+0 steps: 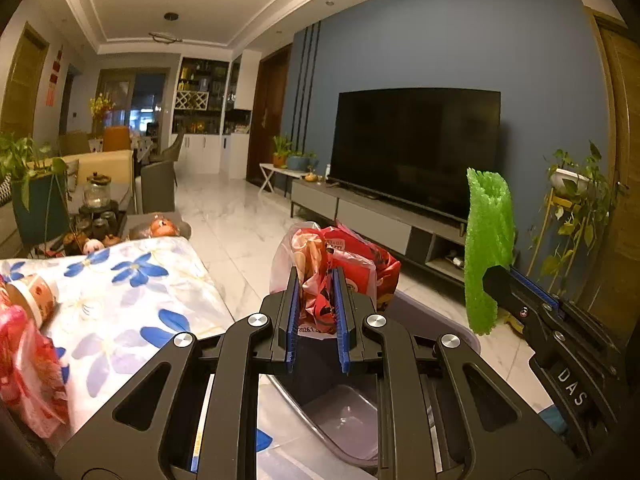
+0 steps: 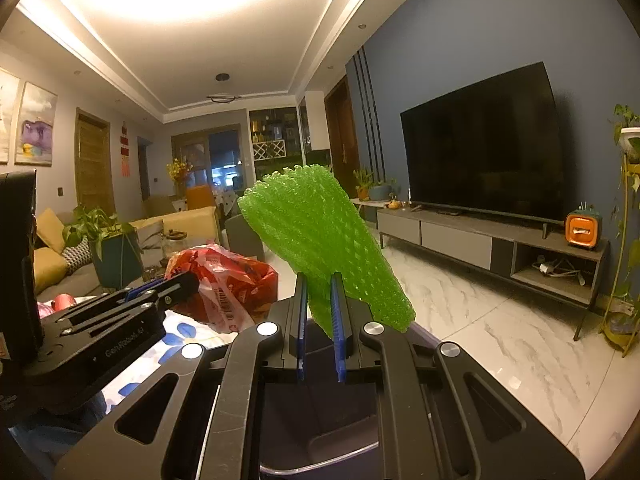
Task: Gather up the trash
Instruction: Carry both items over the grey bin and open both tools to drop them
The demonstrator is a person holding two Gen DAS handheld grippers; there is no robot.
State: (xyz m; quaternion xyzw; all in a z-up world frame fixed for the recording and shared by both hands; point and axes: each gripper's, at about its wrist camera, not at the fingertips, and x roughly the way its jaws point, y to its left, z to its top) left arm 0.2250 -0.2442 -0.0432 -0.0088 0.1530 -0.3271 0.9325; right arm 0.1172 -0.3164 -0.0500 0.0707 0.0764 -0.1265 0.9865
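Two loads were up at once. Left gripper (image 1: 316,312) was clamped on crumpled red snack wrappers (image 1: 340,264); right gripper (image 2: 320,320) was pinched on green foam fruit netting (image 2: 320,232). Both were held over the grey bin (image 1: 344,412), probably for dropping.

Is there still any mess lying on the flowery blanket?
Yes. A paper cup lies tipped on its side on the flowered cloth, beside a crumpled pink-red wrapper. Both look like leftover trash.
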